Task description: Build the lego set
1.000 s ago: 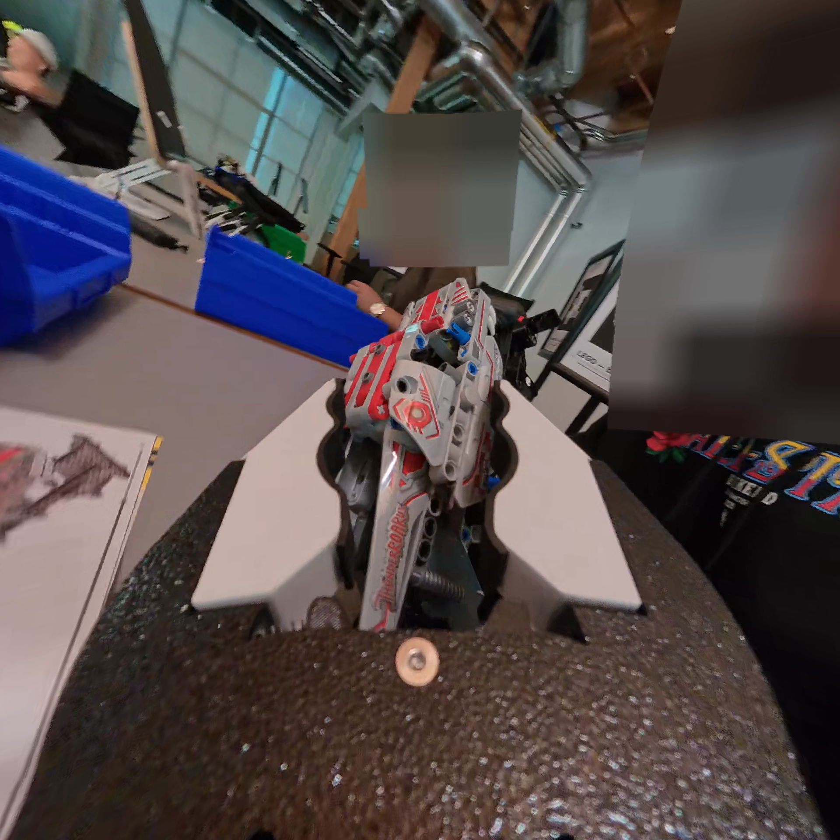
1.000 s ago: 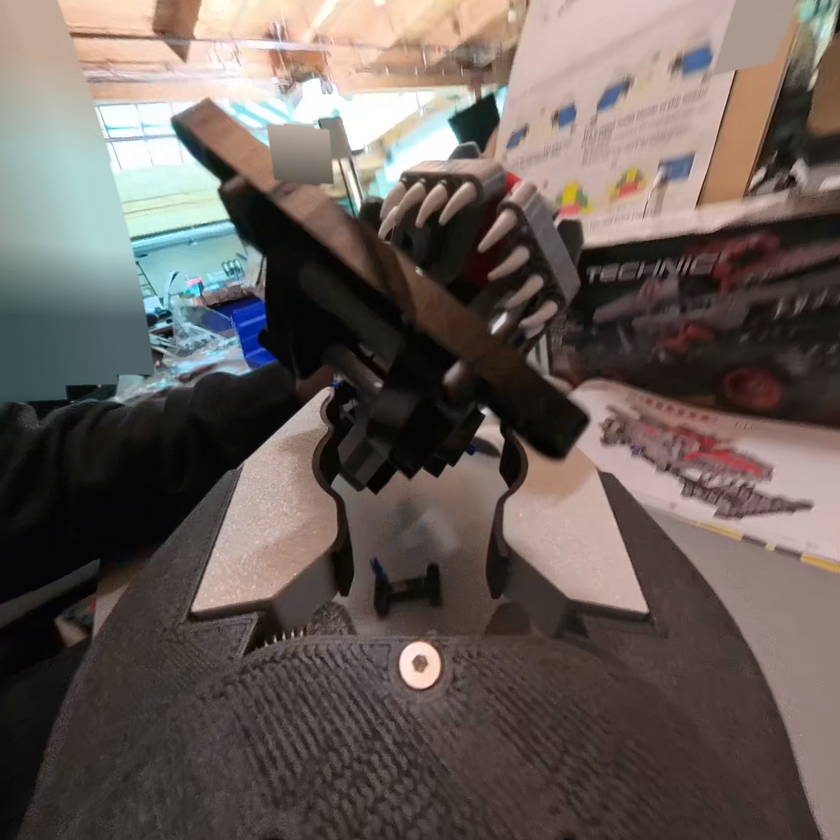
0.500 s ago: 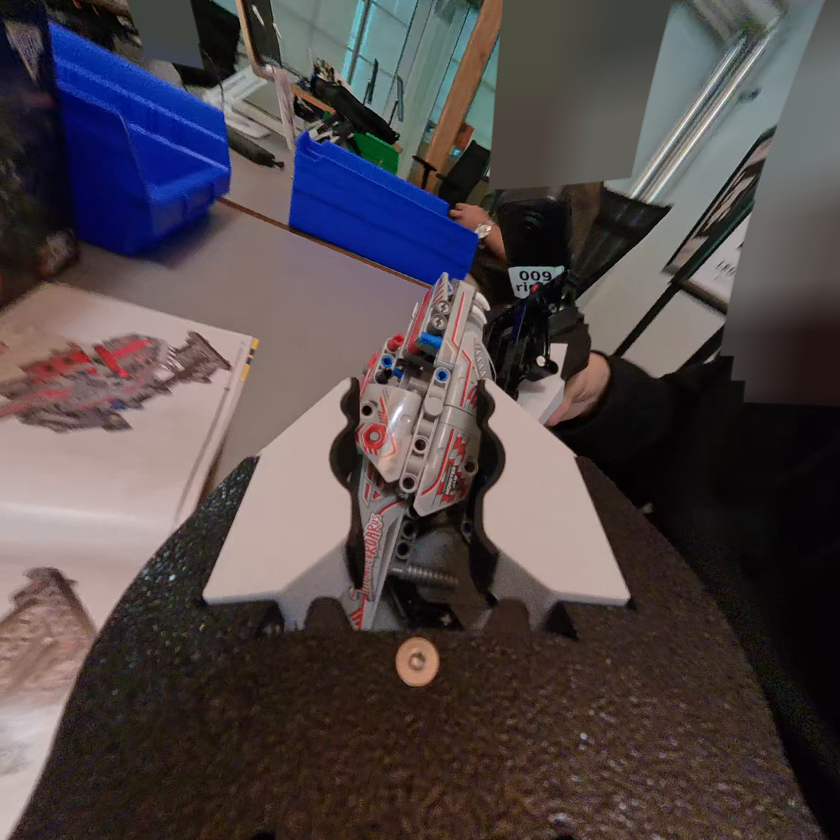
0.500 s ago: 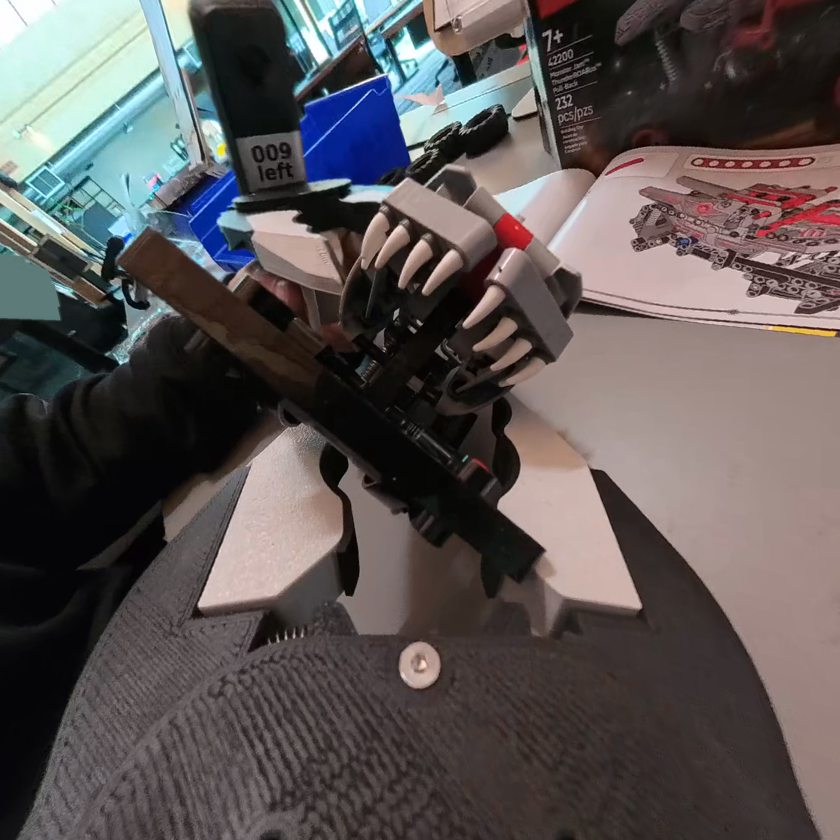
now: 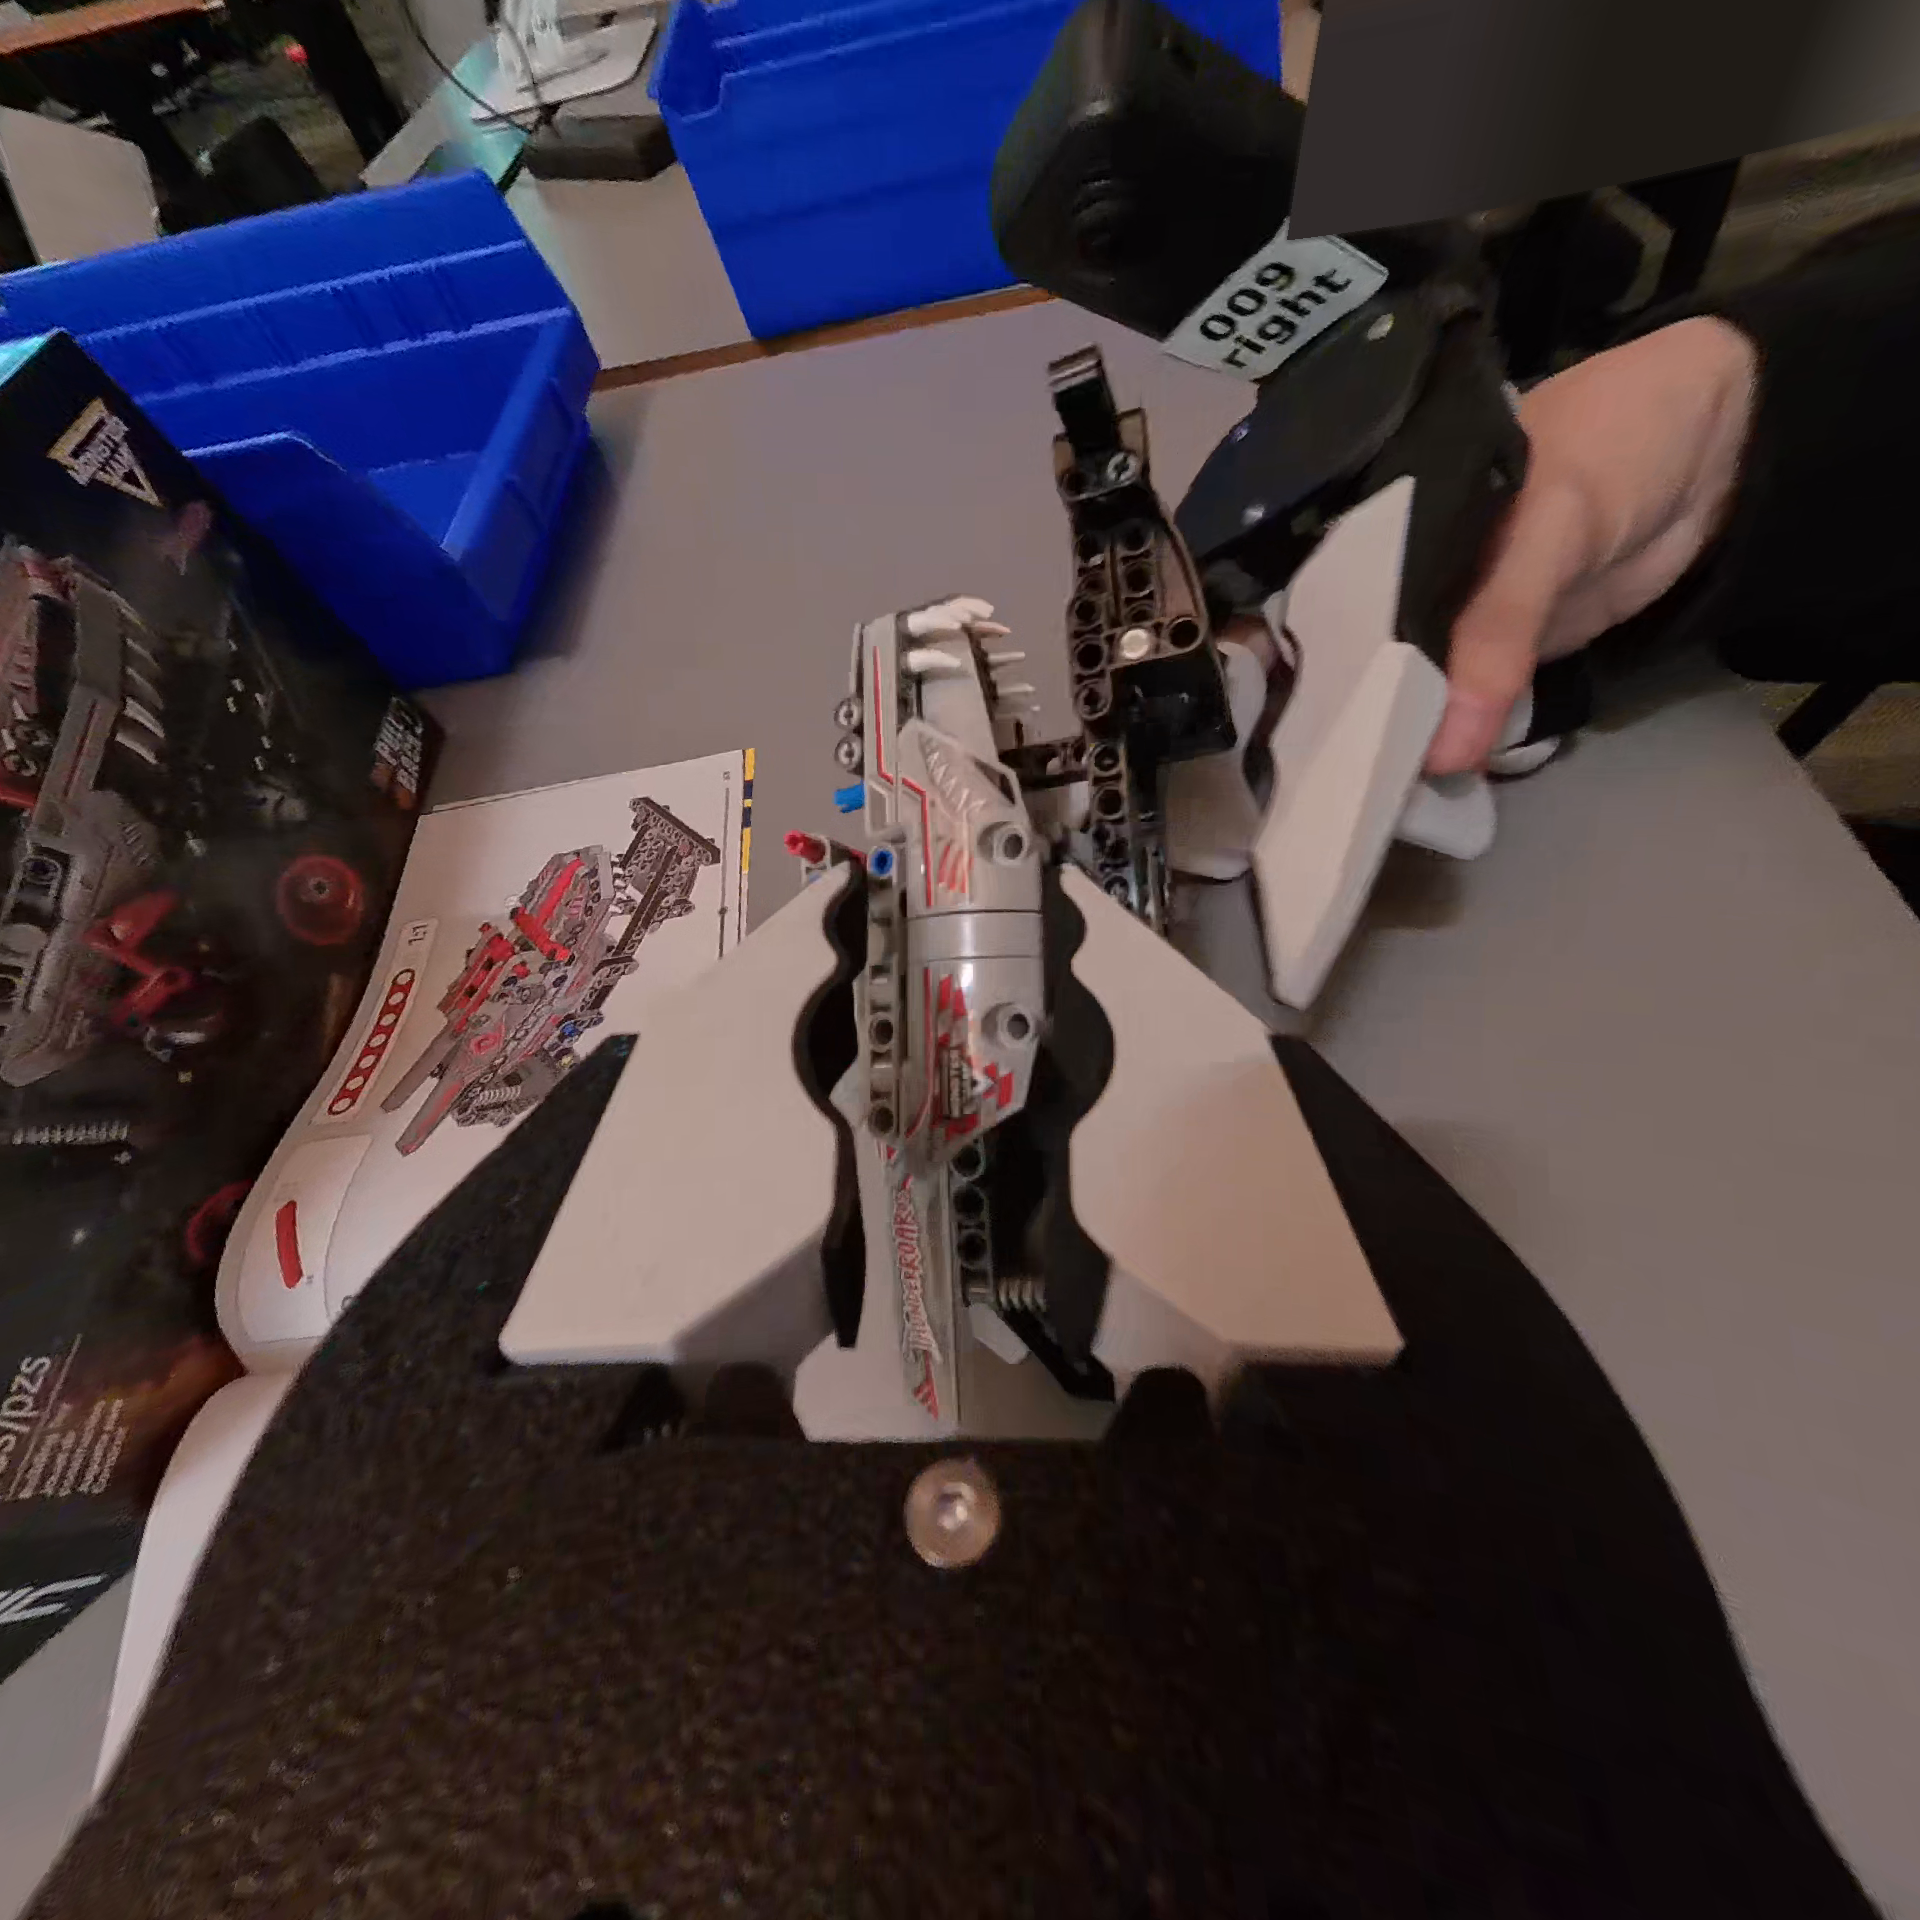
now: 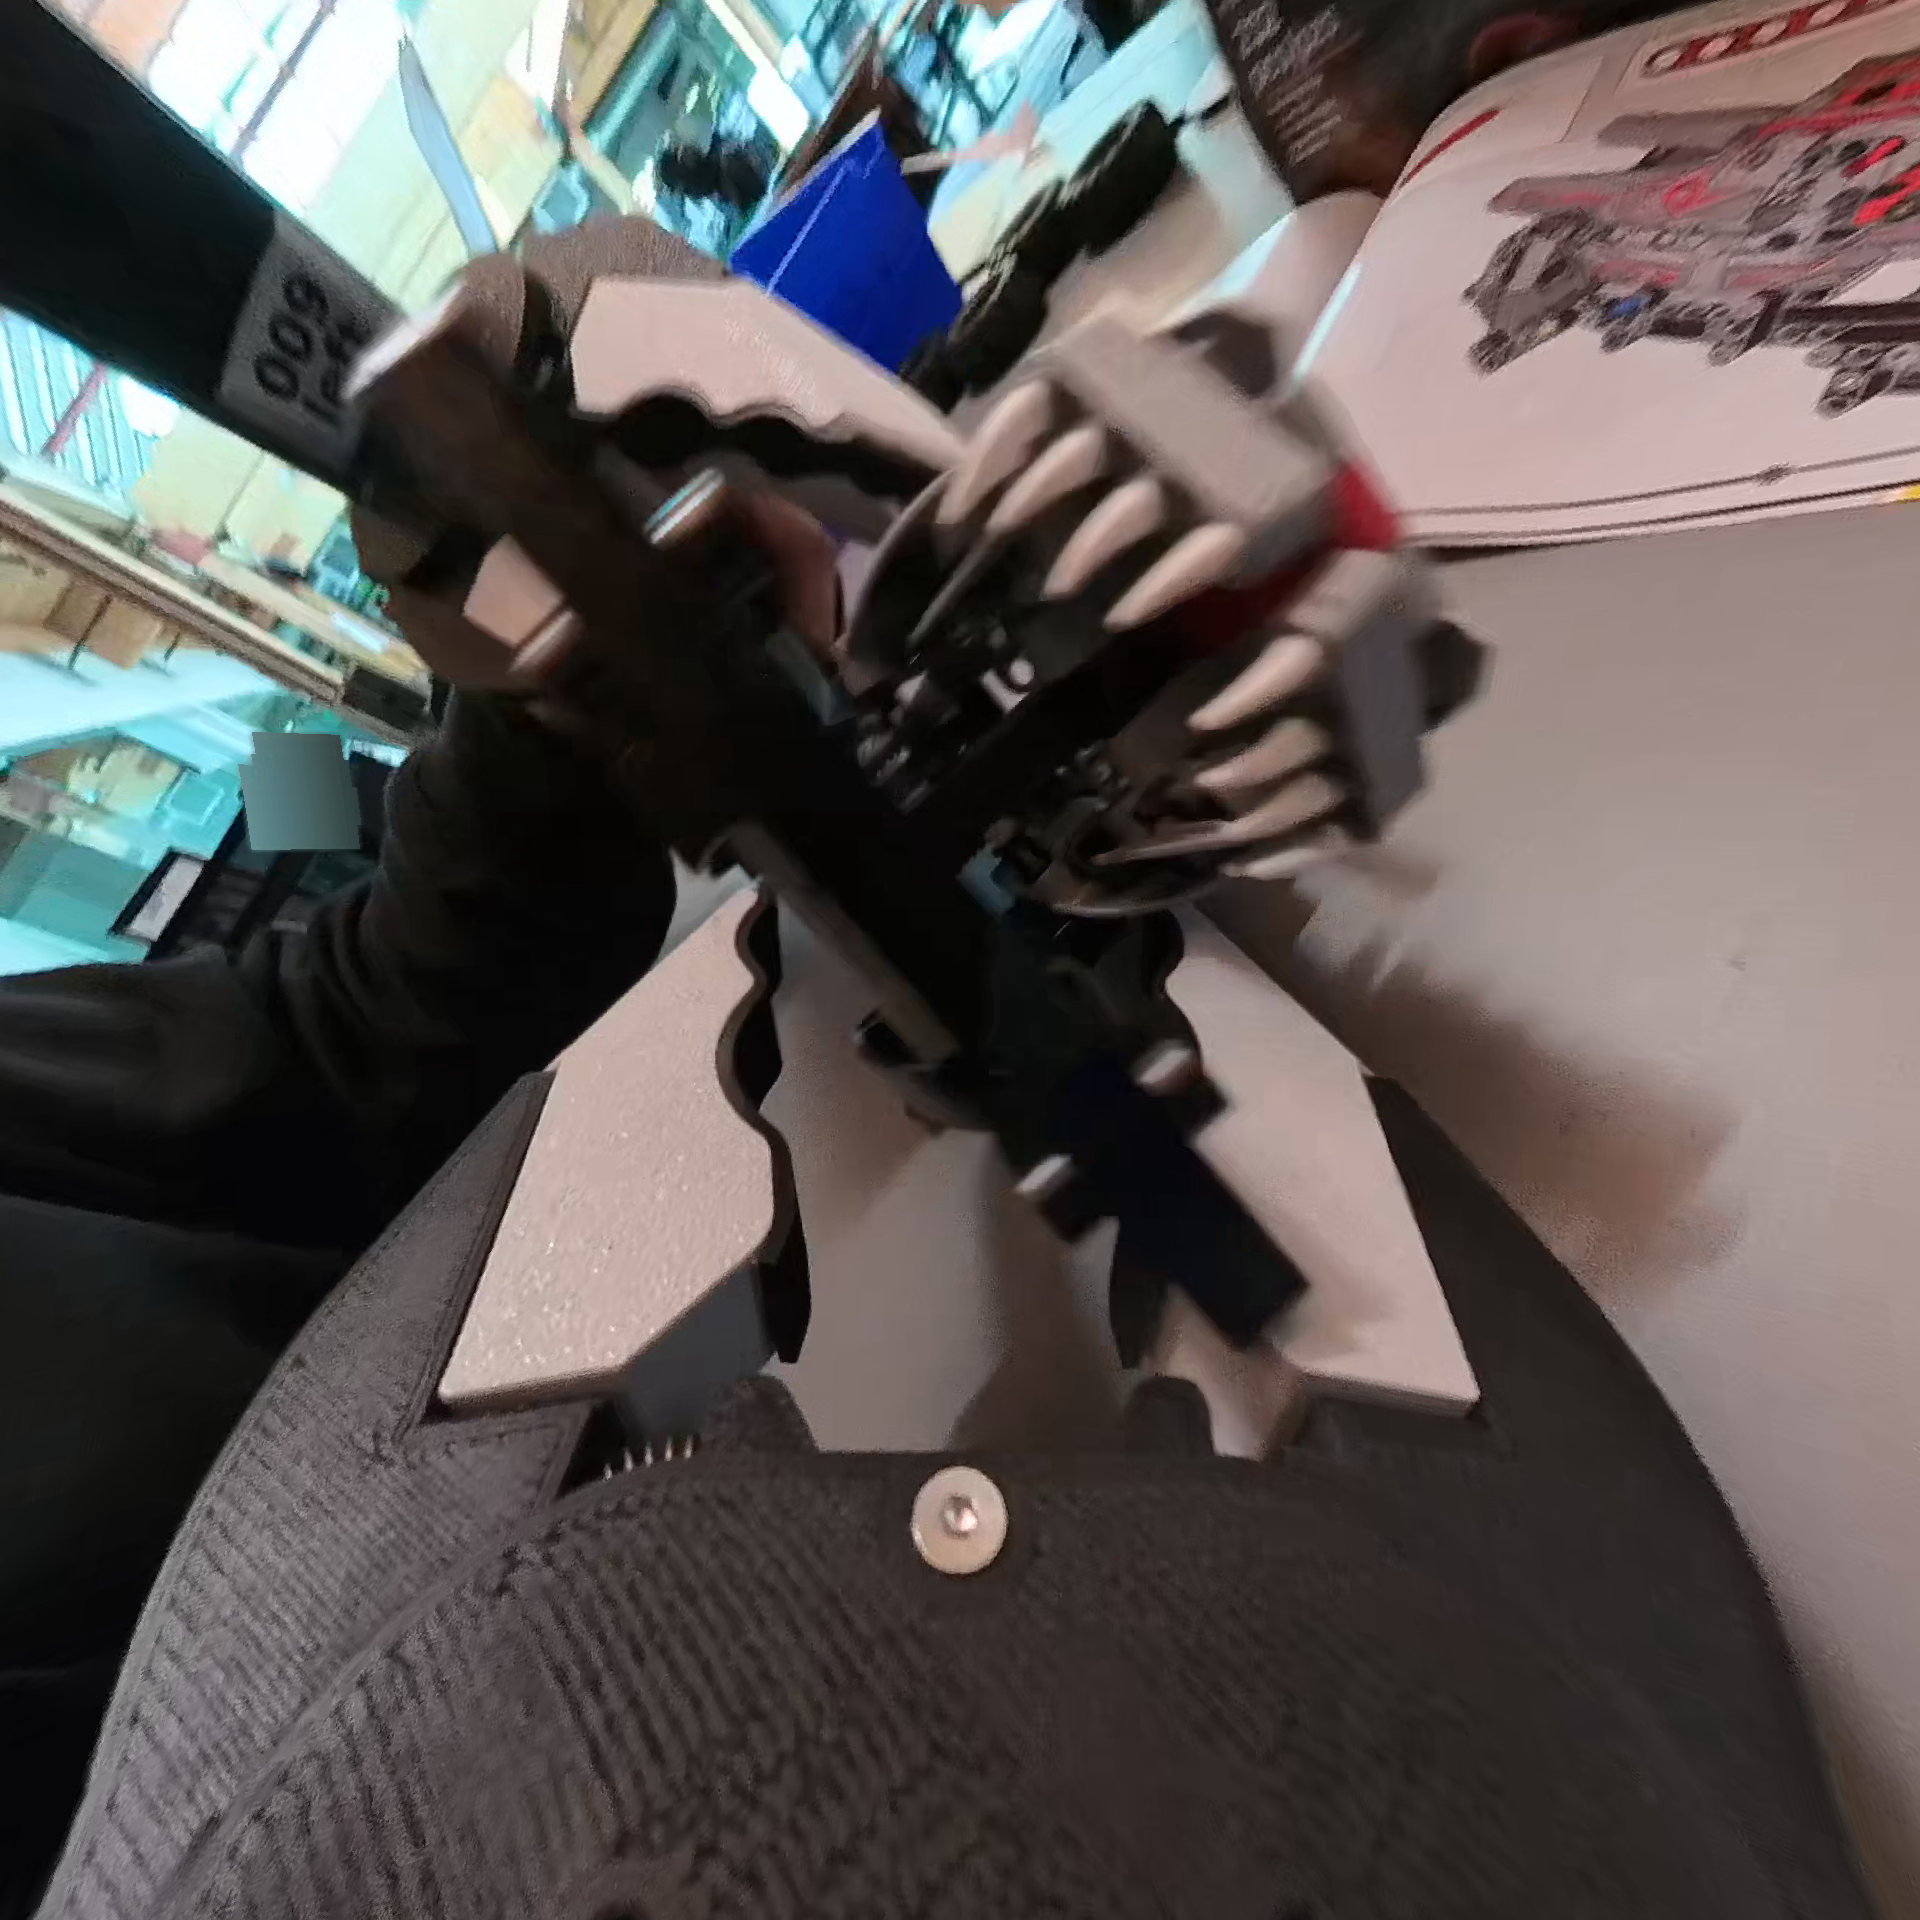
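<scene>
My left gripper point(image 5: 956, 883) is shut on the grey and red body point(image 5: 961, 935) of the lego truck model and holds it nose away from me, just above the grey table point(image 5: 1558, 1195). White teeth point(image 5: 951, 623) line its front. A black chassis frame point(image 5: 1138, 644) stands along the body's right side. In the left wrist view a finger point(image 5: 1340, 748) of the right gripper, held by a hand, lies against that frame. In the blurred right wrist view, my right gripper point(image 6: 966, 925) is shut on the black chassis point(image 6: 1039, 1039), below the toothed jaw point(image 6: 1164, 582).
The open instruction booklet point(image 5: 582, 935) lies left of the model, beside the dark lego box point(image 5: 156, 779). Two blue bins point(image 5: 343, 395) point(image 5: 883, 156) stand at the far side of the table. The booklet point(image 6: 1662, 260) and a blue bin point(image 6: 842, 239) also show in the right wrist view.
Both grippers have swung down together with the model, from pointing up at the room to pointing at the table. The model now sits low over the table next to the booklet.
</scene>
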Motion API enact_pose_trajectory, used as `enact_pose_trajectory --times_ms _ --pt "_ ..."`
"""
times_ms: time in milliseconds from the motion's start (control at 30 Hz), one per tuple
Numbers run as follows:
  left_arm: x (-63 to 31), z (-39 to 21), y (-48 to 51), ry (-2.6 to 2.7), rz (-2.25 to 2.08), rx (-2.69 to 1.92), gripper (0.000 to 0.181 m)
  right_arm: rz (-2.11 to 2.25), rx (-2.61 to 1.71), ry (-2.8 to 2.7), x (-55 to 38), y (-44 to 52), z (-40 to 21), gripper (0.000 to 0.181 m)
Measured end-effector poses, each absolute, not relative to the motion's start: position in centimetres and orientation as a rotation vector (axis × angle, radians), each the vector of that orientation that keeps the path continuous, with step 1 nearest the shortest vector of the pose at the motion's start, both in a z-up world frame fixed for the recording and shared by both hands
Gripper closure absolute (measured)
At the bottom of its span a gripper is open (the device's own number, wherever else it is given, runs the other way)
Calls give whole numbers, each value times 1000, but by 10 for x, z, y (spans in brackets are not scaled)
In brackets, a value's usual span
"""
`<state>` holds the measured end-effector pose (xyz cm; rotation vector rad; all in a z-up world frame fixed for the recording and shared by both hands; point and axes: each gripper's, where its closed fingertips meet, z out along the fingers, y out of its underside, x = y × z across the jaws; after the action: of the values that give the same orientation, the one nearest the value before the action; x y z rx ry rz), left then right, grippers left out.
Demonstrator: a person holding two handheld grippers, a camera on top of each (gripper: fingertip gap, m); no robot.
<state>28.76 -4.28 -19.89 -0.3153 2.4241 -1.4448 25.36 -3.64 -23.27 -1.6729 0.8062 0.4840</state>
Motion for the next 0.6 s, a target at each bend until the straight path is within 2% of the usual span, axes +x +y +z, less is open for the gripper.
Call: enact_pose_trajectory --times_ms 67,200,267,500,600 --pt "291 -203 -46 2432 -1412 -318 154 488 -1719 791 249 -37 -237 106" --pt "289 -207 -53 2478 -1384 -294 156 457 -1805 762 244 -46 -242 110" --pt "288 -211 -57 2491 -1327 -245 155 445 -1833 776 244 -55 -244 106" --pt "282 -215 -72 2541 -1252 -124 156 454 -1853 795 229 -94 -250 129" --pt "282 -216 -76 2540 -1224 -101 157 315 -1835 867 235 -121 -250 126"
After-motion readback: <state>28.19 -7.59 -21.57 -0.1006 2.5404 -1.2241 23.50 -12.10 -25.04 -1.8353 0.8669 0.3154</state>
